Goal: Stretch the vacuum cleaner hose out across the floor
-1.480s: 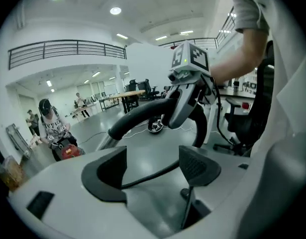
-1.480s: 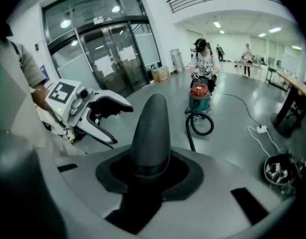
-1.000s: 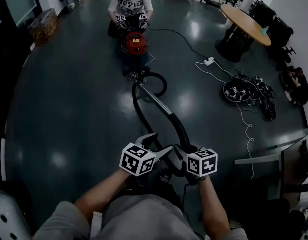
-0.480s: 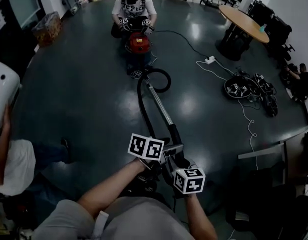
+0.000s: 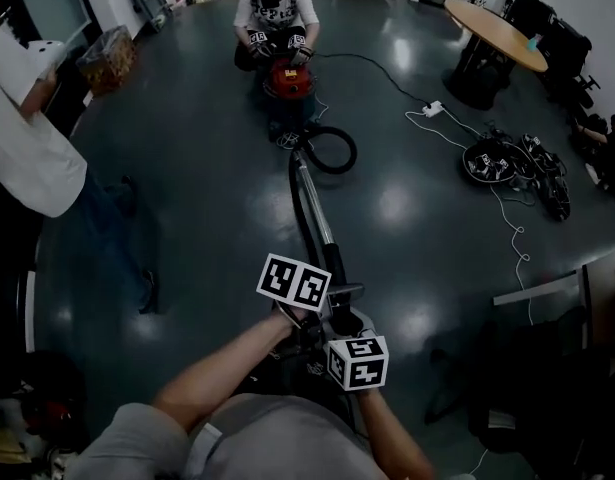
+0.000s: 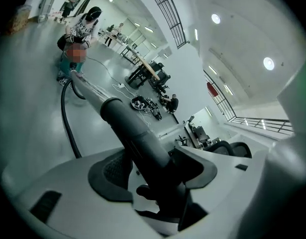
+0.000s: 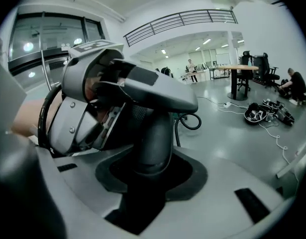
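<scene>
Backing away from the red canister, the person has pulled the black hose nearly straight beside the shiny metal wand. One loop remains by the canister, so stretching looks unfinished. The left gripper, jaws just closing, clamps the smooth dark wand handle. The right gripper grips its curved end.

Two grippers, one red vacuum cleaner, one hose, one round table.

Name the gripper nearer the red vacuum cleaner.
Left. The left gripper, jaws just closing on the wand, sits farther up it toward the red vacuum cleaner; the right gripper clamps it behind.
</scene>
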